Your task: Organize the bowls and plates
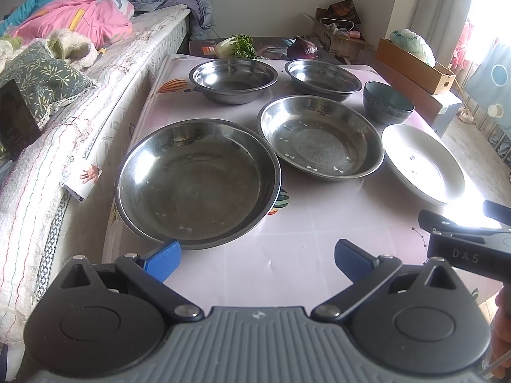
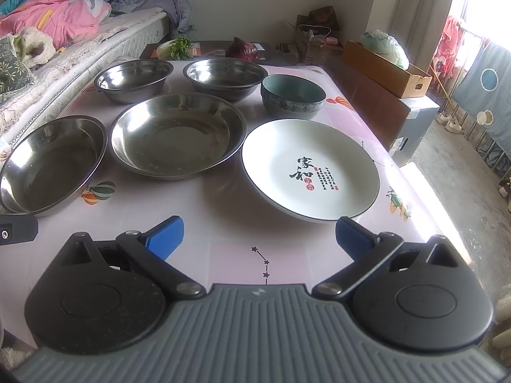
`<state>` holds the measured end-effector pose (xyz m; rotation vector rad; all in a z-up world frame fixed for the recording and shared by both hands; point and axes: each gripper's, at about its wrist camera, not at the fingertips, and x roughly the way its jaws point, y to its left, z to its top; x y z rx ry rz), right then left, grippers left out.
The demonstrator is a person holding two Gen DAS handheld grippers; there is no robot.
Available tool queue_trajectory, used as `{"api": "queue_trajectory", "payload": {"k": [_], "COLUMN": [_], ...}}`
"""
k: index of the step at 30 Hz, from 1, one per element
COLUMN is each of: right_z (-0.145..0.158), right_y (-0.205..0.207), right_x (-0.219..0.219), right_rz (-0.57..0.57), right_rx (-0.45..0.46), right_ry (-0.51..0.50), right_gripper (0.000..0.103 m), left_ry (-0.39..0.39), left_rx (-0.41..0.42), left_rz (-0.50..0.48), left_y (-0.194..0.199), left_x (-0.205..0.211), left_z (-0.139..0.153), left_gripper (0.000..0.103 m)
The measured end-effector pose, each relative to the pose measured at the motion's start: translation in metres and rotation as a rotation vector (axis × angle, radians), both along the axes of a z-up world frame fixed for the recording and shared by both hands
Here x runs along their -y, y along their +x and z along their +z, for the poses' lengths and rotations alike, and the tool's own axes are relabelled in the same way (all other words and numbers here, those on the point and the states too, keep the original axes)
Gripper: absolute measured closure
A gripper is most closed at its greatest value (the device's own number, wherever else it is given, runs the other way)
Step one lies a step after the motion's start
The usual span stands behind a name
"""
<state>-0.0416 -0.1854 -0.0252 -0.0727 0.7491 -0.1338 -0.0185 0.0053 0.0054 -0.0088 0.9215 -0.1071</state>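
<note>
Six dishes lie unstacked ahead of my tongs, so my left gripper (image 1: 257, 257) gapes before the steel plate (image 1: 198, 182), my right gripper (image 2: 258, 234) spread, empty, before the white plate (image 2: 309, 169).

- white plate (image 2: 309, 167), dark rim, black calligraphy with red seals in the middle
- teal bowl (image 2: 293, 95), patterned outside
- pink tablecloth (image 2: 223, 217), hot-air balloon prints
- blue gripper pads (image 2: 167, 236)

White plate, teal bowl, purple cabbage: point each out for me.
white plate (image 2: 309, 169): right wrist view, printed centre.
teal bowl (image 2: 293, 97): right wrist view, inner wall.
purple cabbage (image 1: 302, 48): left wrist view, front face.
</note>
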Motion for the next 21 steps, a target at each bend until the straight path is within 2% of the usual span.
{"api": "queue_trajectory", "payload": {"k": [12,16,21], "right_z": [-0.003,-0.002,0.006], "right_y": [0.007,0.015,0.021], "right_x": [0.003,0.014,0.03], "right_rz": [-0.012,-0.021,-0.011], "right_rx": [-0.013,-0.008,0.083], "right_ry": [0.005,0.076,0.165], "right_gripper": [0.001,0.001,0.001], "left_ry": [-0.002,-0.012,0.005], "left_rx": [-0.006,0.001,0.046], "left_rz": [-0.003,0.009,0.035], "left_y": [0.005,0.017,0.036], "left_x": [0.0,-0.005,-0.012], "left_z": [-0.003,-0.001,0.01], "left_gripper": [0.0,0.0,0.0]}}
